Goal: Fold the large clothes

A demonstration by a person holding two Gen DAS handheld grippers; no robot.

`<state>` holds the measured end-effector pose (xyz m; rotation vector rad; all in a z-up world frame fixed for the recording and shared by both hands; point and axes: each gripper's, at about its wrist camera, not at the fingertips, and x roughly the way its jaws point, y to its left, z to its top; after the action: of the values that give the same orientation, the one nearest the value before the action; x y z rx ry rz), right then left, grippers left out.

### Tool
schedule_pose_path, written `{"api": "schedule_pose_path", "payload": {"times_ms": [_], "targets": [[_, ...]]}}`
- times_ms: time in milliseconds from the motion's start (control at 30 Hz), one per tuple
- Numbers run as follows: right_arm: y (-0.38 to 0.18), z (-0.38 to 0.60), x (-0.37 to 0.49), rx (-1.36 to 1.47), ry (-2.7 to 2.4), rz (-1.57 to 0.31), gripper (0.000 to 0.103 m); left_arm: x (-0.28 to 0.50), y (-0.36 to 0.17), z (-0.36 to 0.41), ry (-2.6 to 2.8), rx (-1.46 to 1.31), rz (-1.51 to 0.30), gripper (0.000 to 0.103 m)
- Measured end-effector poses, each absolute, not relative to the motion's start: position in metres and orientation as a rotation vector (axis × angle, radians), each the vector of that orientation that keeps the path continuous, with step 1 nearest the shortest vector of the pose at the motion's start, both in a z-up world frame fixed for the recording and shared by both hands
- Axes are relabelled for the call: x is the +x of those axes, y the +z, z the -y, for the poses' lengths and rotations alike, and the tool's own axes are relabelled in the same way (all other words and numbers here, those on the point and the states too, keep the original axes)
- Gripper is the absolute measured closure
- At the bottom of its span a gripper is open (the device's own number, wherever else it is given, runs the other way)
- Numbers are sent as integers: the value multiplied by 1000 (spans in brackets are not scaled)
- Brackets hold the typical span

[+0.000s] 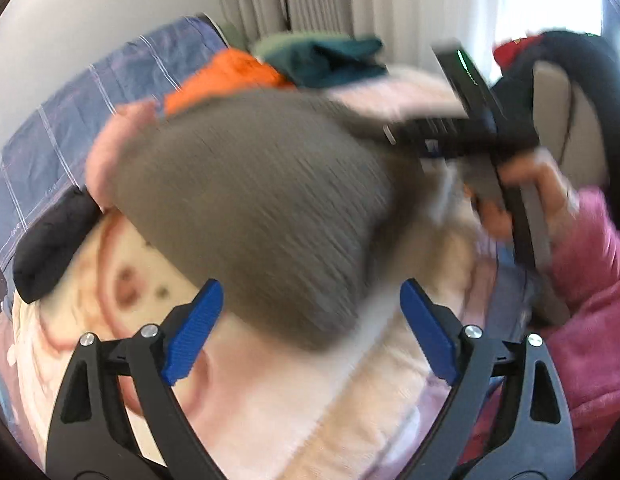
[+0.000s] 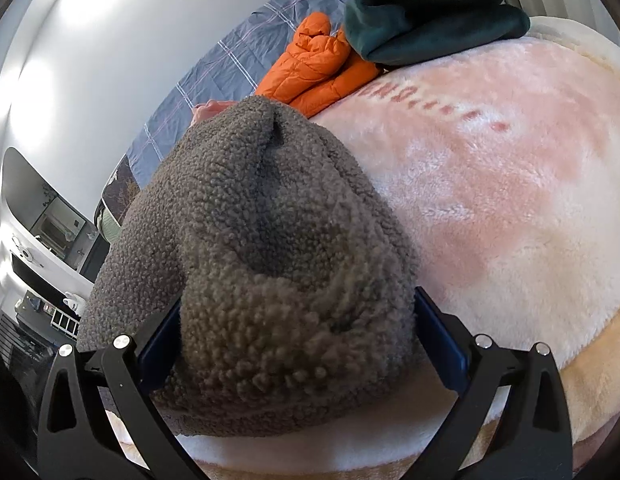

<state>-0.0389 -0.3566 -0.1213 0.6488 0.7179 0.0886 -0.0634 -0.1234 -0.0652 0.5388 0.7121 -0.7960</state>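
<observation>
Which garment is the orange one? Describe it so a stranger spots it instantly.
Start at the pink plush blanket covering the bed. At its far edge lies the orange puffer jacket, touching the dark green fleece. It alone is quilted, shiny and bright orange.

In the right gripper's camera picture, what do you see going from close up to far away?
Right gripper → fuzzy brown fleece → orange puffer jacket → dark green folded garment.
</observation>
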Motion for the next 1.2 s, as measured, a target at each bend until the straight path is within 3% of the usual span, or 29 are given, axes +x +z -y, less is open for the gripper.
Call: {"api": "schedule_pose_path", "payload": {"times_ms": [300,600,733,800,900,1067,1200], "targets": [[-109,342,-54,511,-25,-664,2,-30,-98,153,-423,562,-597,9],[-112,338,-52,513,7,-675,2,-26,-105,115,-408,516,-677,10],[-112,343,-55,539,18,-683,2,-39,-86,109,-569,490,-754,20],[-114,344,-55,560,25,-689,1,-48,-69,99,-637,453,-772,34],[-112,342,-55,556,12,-686,1,-57,-32,84,-682,398,-717,45],[-111,340,-56,549,8,-684,1,-26,9,122,-677,442,-517,45],[-109,338,-60,540,3,-682,2,34,5,180,-760,427,-529,45]]}}
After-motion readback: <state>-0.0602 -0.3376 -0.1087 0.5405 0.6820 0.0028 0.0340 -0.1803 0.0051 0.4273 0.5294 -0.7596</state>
